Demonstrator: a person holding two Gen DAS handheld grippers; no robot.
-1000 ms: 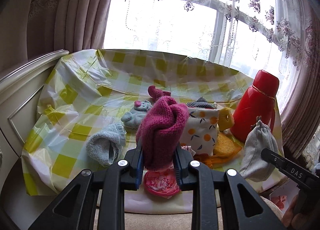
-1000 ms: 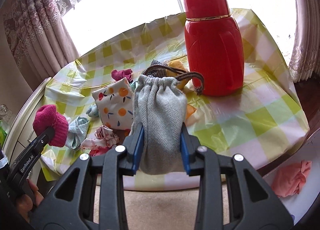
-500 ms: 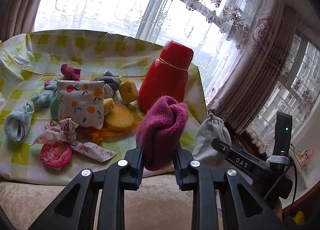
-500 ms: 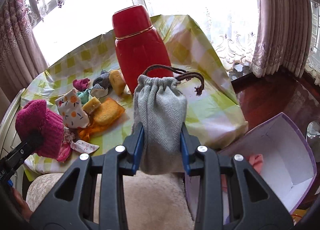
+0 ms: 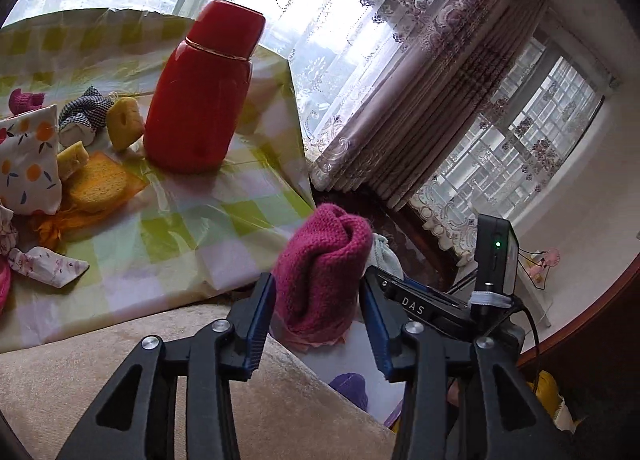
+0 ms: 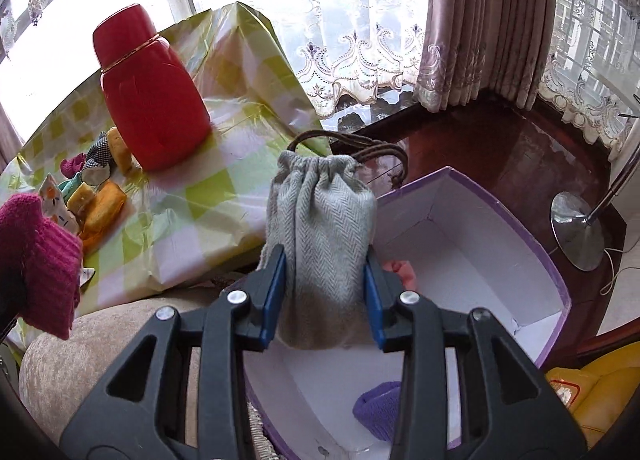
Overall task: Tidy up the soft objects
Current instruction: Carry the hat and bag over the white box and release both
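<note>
A magenta knit roll (image 5: 320, 272) stands between the pads of my left gripper (image 5: 318, 276). Its jaws are opening, and the pads still touch the roll's sides. It hangs past the table's corner, over a white box with a purple rim (image 6: 500, 211). My right gripper (image 6: 325, 254) holds a grey drawstring pouch (image 6: 320, 219) above the same box. These jaws are also opening, with the pouch still bulging around the pads. The pouch (image 5: 384, 256) peeks out behind the roll in the left wrist view. A pink cloth (image 6: 404, 274) and a purple knit piece (image 6: 380, 412) lie in the box.
A red thermos (image 5: 200, 99) stands on the yellow-checked tablecloth (image 5: 160, 244) beside sponges, a fruit-print pouch (image 5: 28, 163) and other soft items. A beige cushion (image 5: 200, 380) lies below the table edge. A lamp base (image 6: 576, 232) stands on the dark floor right of the box.
Both grippers swung right, off the table and over the box, carrying the roll and the pouch. Both pairs of jaws stand wider than before, the left markedly so.
</note>
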